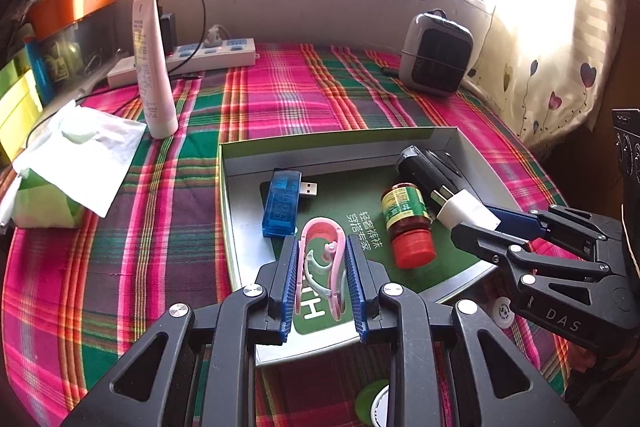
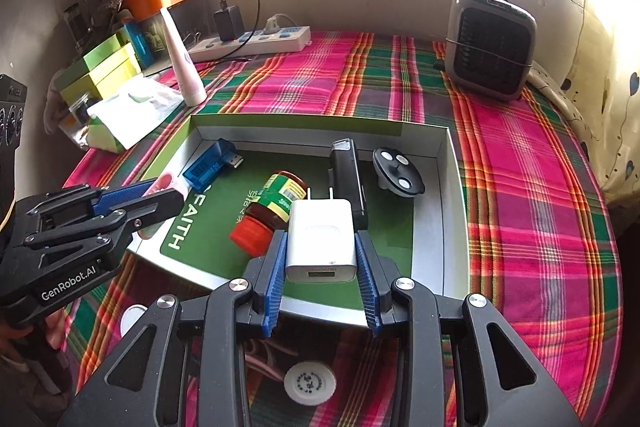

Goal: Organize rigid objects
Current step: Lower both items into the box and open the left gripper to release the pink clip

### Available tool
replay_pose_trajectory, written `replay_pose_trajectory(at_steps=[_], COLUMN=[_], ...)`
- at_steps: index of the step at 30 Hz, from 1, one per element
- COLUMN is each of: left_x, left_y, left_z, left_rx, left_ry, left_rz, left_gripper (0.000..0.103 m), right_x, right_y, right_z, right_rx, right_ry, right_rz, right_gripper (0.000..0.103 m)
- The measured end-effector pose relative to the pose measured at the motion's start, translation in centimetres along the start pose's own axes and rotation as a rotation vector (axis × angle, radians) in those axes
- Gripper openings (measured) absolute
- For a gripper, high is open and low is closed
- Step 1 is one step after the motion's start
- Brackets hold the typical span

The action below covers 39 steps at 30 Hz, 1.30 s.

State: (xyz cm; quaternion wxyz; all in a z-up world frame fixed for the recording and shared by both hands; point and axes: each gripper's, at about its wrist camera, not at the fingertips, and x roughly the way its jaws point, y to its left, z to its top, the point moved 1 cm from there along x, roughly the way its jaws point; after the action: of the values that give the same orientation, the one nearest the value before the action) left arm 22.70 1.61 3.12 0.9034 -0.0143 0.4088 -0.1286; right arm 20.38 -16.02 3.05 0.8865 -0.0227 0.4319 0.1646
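Currently a pink clip [image 1: 322, 259] is clamped in the left gripper [image 1: 322, 277] and a white charger [image 2: 321, 241] in the right gripper [image 2: 321, 267], both held over the box [image 2: 452, 211]. Each should be lowered onto bare green floor, clear of the red-capped bottle [image 2: 268, 213], before release.

**Charger held over the open box**

At lower centre the right gripper [image 2: 320, 259] clamps a white USB charger [image 2: 321, 241] between its blue pads, prongs pointing away, above a shallow box [image 2: 450, 187] on a plaid cloth [image 2: 520, 187]. Inside the box lie a red-capped bottle [image 2: 272, 209], a blue USB stick [image 2: 210, 163], a black oblong device [image 2: 347, 171] and a round black part [image 2: 397, 171]. At left, the left gripper [image 2: 168, 197] pinches something pink. A small heater [image 2: 490, 43] stands at upper right, a power strip [image 2: 256, 41] at upper centre.
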Motion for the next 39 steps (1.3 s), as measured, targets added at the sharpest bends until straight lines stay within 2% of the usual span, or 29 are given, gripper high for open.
replay_pose_trajectory(at_steps=[13, 39], left_x=[1.4, 2.0], left_y=[0.3, 0.4], left_z=[0.0, 0.0], left_rx=[-0.01, -0.003], left_ry=[0.024, 0.031], left_rz=[0.014, 0.04], left_gripper=[0.023, 0.023], right_x=[1.3, 3.2], right_y=[0.5, 1.6], right_z=[0.3, 1.0], right_rx=[-0.018, -0.017], right_ry=[0.026, 0.026], right_rz=[-0.003, 0.052], right_gripper=[0.035, 0.035])
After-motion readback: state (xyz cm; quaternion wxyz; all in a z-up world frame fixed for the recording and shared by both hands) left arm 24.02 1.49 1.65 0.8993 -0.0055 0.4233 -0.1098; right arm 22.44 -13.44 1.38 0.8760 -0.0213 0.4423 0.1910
